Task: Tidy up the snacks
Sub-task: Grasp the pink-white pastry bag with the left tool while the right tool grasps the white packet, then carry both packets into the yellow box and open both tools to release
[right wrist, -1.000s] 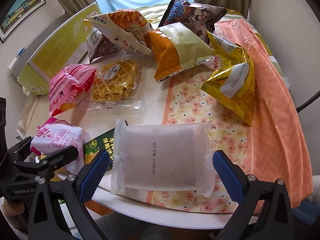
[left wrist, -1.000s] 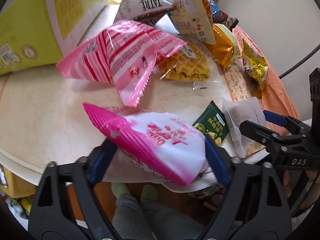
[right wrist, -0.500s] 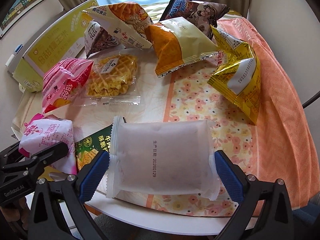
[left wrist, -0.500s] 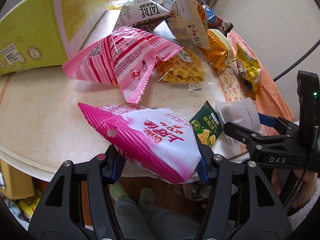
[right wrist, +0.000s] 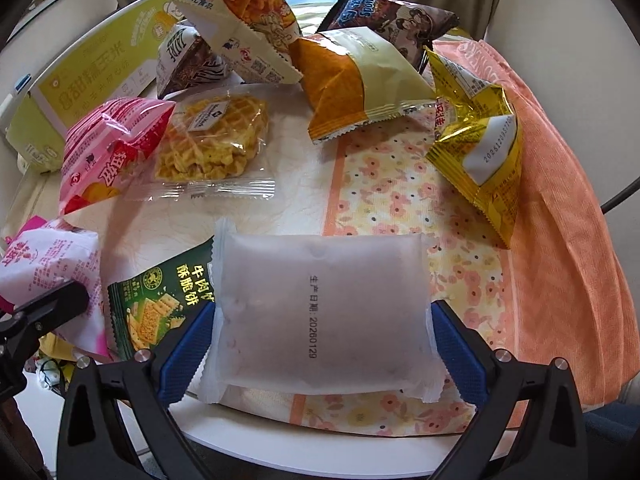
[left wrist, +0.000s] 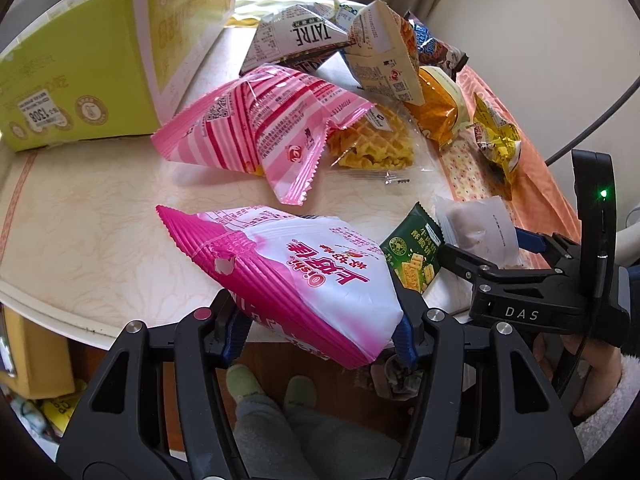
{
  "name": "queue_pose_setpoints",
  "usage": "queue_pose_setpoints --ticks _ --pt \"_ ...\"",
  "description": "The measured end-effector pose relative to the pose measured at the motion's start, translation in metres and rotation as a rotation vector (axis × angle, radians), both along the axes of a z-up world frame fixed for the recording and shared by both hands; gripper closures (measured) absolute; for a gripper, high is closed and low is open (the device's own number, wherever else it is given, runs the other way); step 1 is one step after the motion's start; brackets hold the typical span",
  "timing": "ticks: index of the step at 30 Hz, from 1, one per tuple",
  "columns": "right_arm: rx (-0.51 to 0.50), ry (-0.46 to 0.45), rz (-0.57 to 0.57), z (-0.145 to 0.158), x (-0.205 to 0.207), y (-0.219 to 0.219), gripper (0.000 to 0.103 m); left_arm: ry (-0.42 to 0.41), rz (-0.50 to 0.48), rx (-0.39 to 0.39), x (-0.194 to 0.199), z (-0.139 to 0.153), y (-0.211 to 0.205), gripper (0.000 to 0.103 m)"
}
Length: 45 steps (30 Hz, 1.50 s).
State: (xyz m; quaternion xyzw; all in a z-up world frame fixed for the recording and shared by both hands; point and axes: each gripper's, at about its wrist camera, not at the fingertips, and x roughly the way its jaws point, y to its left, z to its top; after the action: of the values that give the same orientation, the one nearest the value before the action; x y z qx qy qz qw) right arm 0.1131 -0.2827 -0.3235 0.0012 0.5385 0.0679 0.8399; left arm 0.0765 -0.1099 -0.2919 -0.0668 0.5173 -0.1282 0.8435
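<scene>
My left gripper [left wrist: 320, 334] is shut on a pink and white snack bag [left wrist: 312, 272]; its blue pads press the bag's two sides at the near table edge. The same bag shows at the left of the right wrist view [right wrist: 52, 256]. My right gripper [right wrist: 320, 340] stands open around a frosted white packet [right wrist: 320, 312] that lies flat on the floral mat, a pad close to each crimped end. In the left wrist view the right gripper [left wrist: 484, 244] is at the right, astride the white packet [left wrist: 476, 228]. A green cracker packet [right wrist: 160, 304] lies partly under the white one.
A striped pink bag [left wrist: 256, 120], a clear waffle pack [left wrist: 376, 144], an orange bag [right wrist: 352, 84], a gold bag [right wrist: 480, 140] and several more bags crowd the far side. A green-yellow carton [left wrist: 80, 64] stands at the left. An orange cloth [right wrist: 560, 240] drapes the right edge.
The left jaws have closed onto the pink and white bag. The right gripper has sunk a little closer around the white packet, its jaws as wide as before.
</scene>
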Motion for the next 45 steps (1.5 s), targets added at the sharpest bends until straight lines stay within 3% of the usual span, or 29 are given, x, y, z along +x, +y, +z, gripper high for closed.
queue_pose_setpoints --ticks 2,4,10,18,26,35,45 --pt "0.001 -0.007 -0.004 0.0 -0.002 -0.001 0.006 -0.003 0.002 -0.002 0.0 0.002 0.001 0.048" --pt "0.01 -0.016 -0.011 0.003 -0.001 -0.009 0.019 -0.004 0.004 -0.005 0.0 0.004 0.002 0.048" --pt "0.03 -0.019 -0.031 0.012 -0.001 -0.014 0.028 -0.018 0.006 -0.012 0.0 0.016 0.005 0.048" --pt "0.077 -0.061 -0.059 0.053 -0.008 -0.025 0.03 -0.049 0.021 -0.033 -0.002 0.051 0.02 0.048" --pt "0.121 -0.14 -0.029 0.107 -0.012 -0.014 0.03 -0.151 0.073 -0.025 -0.007 0.112 0.048 0.048" --pt "0.156 -0.259 0.075 0.178 0.019 0.037 0.03 -0.279 0.138 -0.016 0.025 0.176 0.103 0.048" --pt "0.181 -0.329 0.143 0.22 0.081 0.135 0.03 -0.3 0.15 -0.013 0.107 0.201 0.195 0.048"
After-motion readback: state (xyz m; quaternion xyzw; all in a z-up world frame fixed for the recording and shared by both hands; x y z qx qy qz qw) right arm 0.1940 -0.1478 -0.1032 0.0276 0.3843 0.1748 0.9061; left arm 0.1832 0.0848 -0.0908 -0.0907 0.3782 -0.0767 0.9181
